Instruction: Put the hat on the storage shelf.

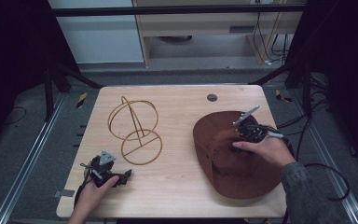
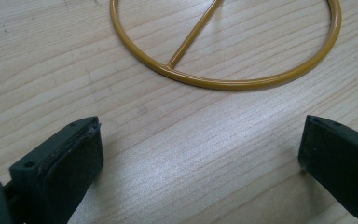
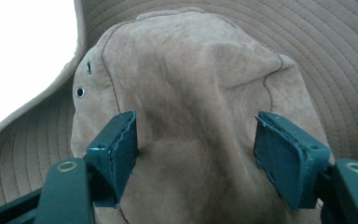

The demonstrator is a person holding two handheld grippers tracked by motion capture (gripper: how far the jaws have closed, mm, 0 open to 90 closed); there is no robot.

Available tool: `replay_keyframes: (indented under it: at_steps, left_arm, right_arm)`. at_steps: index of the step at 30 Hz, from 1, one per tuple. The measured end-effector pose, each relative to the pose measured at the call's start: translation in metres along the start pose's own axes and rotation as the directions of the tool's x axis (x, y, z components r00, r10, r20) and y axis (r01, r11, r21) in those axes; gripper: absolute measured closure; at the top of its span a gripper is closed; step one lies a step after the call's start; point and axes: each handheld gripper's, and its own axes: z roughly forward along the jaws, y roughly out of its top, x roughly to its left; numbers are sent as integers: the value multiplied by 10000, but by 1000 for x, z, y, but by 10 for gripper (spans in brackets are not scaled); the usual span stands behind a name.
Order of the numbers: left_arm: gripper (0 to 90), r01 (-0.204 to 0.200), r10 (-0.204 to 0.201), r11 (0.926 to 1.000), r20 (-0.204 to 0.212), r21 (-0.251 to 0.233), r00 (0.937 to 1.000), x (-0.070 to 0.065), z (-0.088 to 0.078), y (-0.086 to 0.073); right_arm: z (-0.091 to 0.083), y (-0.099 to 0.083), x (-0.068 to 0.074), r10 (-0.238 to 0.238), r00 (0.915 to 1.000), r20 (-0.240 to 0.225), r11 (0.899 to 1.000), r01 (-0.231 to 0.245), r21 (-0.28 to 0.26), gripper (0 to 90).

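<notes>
A brown suede wide-brimmed hat [image 1: 233, 161] lies crown up on the right of the wooden table [image 1: 177, 186]. My right gripper [image 1: 239, 138] hangs over its crown, open. In the right gripper view the crown [image 3: 191, 93] bulges up between the two jaws of my right gripper [image 3: 196, 140], with the left pad [image 3: 121, 144] against the suede. A gold wire hat stand [image 1: 135, 128] stands left of centre. My left gripper [image 1: 121, 177] rests low near the front left edge, open and holding nothing. My left gripper [image 2: 200, 140] faces the stand's flat base ring [image 2: 223, 84].
A small black round plug [image 1: 211, 97] is set in the tabletop at the back. Cables [image 1: 326, 172] trail off the table's right side. Metal rails [image 1: 23, 163] run along both sides of the table, and dark frame bars stand behind it.
</notes>
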Motion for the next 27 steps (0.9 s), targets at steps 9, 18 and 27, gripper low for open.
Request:
replay_keyframes:
  at_steps: [9,18,27]
  left_arm:
    - [0,-6,6,10000,-1,28,10000,0,0,0]
    - [0,2,-2,10000,-12,27,10000,0,0,0]
    - [0,-21,21,10000,26,15,10000,0,0,0]
  right_arm:
    - [2,-4,-1,-205,9998,52,9998,205,22,477]
    - [3,-8,0,-260,9997,-44,9996,260,-69,664]
    - [3,-7,-1,-171,9990,-420,9998,172,28,821]
